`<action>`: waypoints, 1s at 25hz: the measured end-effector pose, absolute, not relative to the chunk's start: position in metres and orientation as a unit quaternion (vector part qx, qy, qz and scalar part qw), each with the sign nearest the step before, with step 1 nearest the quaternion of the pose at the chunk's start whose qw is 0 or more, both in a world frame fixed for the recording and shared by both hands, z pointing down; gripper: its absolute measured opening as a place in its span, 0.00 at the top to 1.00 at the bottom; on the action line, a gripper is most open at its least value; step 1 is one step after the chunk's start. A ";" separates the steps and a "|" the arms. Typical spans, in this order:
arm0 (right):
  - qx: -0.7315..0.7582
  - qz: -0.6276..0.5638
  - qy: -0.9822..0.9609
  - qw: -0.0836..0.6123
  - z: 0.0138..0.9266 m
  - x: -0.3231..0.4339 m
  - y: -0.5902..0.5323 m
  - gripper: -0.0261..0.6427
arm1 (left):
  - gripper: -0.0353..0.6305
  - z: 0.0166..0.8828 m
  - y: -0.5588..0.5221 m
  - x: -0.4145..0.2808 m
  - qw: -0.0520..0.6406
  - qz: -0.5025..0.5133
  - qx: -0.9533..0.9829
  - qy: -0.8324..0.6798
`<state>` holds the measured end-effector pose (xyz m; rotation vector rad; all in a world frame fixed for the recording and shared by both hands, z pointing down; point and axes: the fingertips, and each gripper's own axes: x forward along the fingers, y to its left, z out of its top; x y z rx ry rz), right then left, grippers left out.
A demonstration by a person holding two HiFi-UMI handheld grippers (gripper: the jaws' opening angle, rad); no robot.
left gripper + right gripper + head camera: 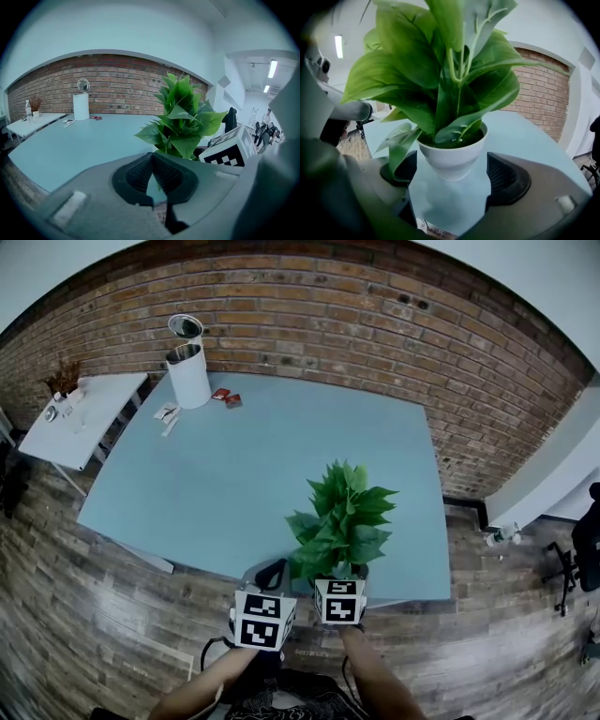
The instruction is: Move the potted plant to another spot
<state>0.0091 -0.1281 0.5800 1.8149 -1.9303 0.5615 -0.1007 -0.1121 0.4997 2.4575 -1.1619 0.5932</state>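
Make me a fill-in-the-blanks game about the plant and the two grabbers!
1. The potted plant grows in a ____ pot.
2. The right gripper has its jaws ____, with the pot showing between them.
3. The left gripper has its jaws ____, with nothing held.
4. The wall behind the table is made of ____.

Missing words: white; open; shut; brick.

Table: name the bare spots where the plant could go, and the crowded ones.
The table is bare across its middle and right side, from the potted plant at the near edge up to the brick wall. Only the far left corner is crowded: white bin, red packets, small papers.
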 end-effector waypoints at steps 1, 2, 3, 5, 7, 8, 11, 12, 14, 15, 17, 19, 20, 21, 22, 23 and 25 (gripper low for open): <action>0.654 0.202 -0.697 0.214 0.579 0.010 -0.126 0.27 | 0.95 0.499 -0.111 -0.100 0.177 0.210 0.869 -0.412; 0.652 0.202 -0.699 0.212 0.577 0.010 -0.124 0.27 | 0.95 0.499 -0.109 -0.099 0.176 0.210 0.868 -0.413; 0.651 0.202 -0.700 0.210 0.576 0.010 -0.122 0.27 | 0.95 0.500 -0.106 -0.098 0.176 0.210 0.868 -0.414; 0.649 0.204 -0.703 0.207 0.574 0.011 -0.115 0.30 | 0.95 0.501 -0.102 -0.097 0.178 0.210 0.867 -0.416; 0.648 0.205 -0.705 0.203 0.570 0.011 -0.109 0.34 | 0.95 0.500 -0.099 -0.095 0.177 0.209 0.866 -0.418; 0.648 0.206 -0.705 0.201 0.567 0.011 -0.106 0.37 | 0.95 0.499 -0.098 -0.095 0.175 0.209 0.866 -0.418; 0.649 0.209 -0.707 0.188 0.560 0.010 -0.096 0.42 | 0.95 0.498 -0.091 -0.092 0.172 0.208 0.867 -0.418; 0.650 0.209 -0.707 0.184 0.559 0.009 -0.092 0.45 | 0.95 0.499 -0.088 -0.091 0.171 0.207 0.868 -0.418; 0.649 0.208 -0.710 0.177 0.554 0.008 -0.085 0.48 | 0.95 0.500 -0.082 -0.090 0.171 0.207 0.868 -0.417; 0.647 0.207 -0.713 0.174 0.551 0.007 -0.082 0.50 | 0.95 0.500 -0.079 -0.088 0.172 0.206 0.869 -0.416; 0.644 0.206 -0.717 0.168 0.545 0.006 -0.076 0.54 | 0.95 0.499 -0.075 -0.086 0.170 0.206 0.871 -0.413; 0.641 0.204 -0.722 0.163 0.538 0.003 -0.069 0.58 | 0.95 0.499 -0.071 -0.084 0.167 0.208 0.872 -0.410; 0.639 0.201 -0.724 0.161 0.535 0.002 -0.066 0.59 | 0.95 0.499 -0.068 -0.084 0.167 0.208 0.872 -0.410; 0.638 0.199 -0.727 0.159 0.531 0.001 -0.062 0.60 | 0.95 0.499 -0.066 -0.083 0.168 0.208 0.873 -0.409; 0.636 0.198 -0.729 0.157 0.528 0.000 -0.058 0.60 | 0.95 0.499 -0.063 -0.082 0.168 0.207 0.873 -0.408; 0.634 0.197 -0.731 0.155 0.525 -0.001 -0.055 0.61 | 0.95 0.498 -0.061 -0.080 0.168 0.206 0.874 -0.407; 0.631 0.196 -0.736 0.148 0.519 -0.002 -0.048 0.64 | 0.95 0.496 -0.056 -0.078 0.167 0.204 0.876 -0.404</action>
